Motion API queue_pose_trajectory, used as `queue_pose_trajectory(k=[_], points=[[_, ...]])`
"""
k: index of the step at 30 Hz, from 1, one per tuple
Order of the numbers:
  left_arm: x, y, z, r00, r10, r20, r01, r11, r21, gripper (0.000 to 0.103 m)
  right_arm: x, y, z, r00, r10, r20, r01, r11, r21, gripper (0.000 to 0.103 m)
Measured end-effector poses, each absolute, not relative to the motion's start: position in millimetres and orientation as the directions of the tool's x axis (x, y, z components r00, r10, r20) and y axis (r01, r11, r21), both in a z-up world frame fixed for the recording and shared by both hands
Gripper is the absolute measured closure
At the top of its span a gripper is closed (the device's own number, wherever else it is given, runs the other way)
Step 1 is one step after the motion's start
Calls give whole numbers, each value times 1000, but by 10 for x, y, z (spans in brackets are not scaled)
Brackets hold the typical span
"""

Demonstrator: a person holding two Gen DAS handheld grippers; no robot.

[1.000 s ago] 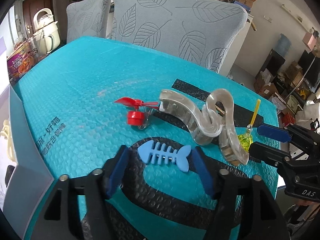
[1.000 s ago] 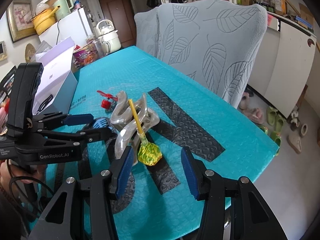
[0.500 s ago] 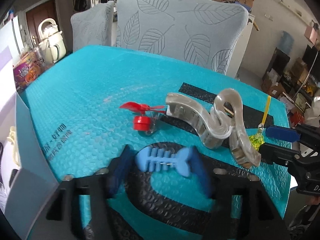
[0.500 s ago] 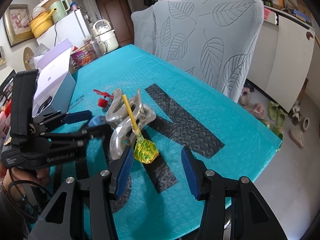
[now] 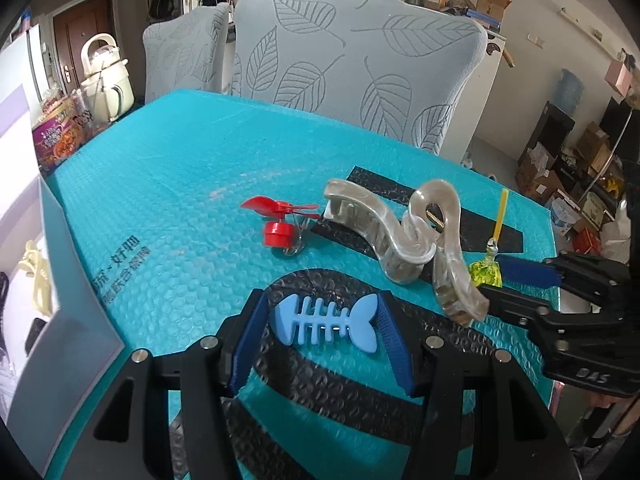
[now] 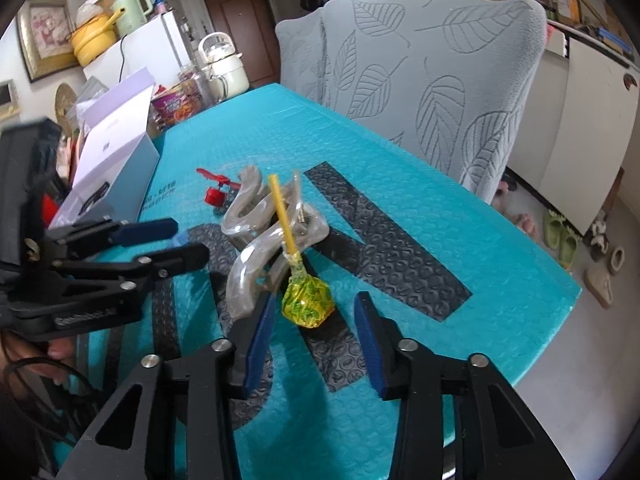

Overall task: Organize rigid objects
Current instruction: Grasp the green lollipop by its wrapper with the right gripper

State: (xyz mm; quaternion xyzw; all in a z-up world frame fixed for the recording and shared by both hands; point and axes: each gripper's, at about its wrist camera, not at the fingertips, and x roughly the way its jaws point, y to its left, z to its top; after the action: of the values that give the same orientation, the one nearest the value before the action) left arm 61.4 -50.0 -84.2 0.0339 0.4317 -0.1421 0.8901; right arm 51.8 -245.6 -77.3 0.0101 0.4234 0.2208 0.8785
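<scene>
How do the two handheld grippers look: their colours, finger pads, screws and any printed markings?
Both the left gripper and right gripper have black frames, two fingers with ribbed blue pads and silver round screw heads. White lettering, partly readable, marks the right gripper's side. A thin black cable loops near the hand holding the left gripper.

Ahead of the left tongs (image 5: 322,330) the hair claw (image 5: 400,236) and red propeller (image 5: 280,224) block; beyond them the tabletop (image 5: 180,168) lies bare up to the chair (image 5: 360,68)
</scene>
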Motion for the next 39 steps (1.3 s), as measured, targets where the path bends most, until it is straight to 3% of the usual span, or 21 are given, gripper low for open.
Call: queue_pose_trajectory(k=[1,16,39], points=[[595,-499,-828,590,-222,-777,281,958,-60,48,513,-2433,-783,541,402,-739,-388,899,204,77],[375,-362,-688,622,-191,-759,238,970,-49,48,373,-2414,-571,612,376,-696,-376,912,161,78],[-276,380,-385,698,-26,-716,-12,999,-49,48,67,-1479,-430,480,579,-659,-647,741,180,78]])
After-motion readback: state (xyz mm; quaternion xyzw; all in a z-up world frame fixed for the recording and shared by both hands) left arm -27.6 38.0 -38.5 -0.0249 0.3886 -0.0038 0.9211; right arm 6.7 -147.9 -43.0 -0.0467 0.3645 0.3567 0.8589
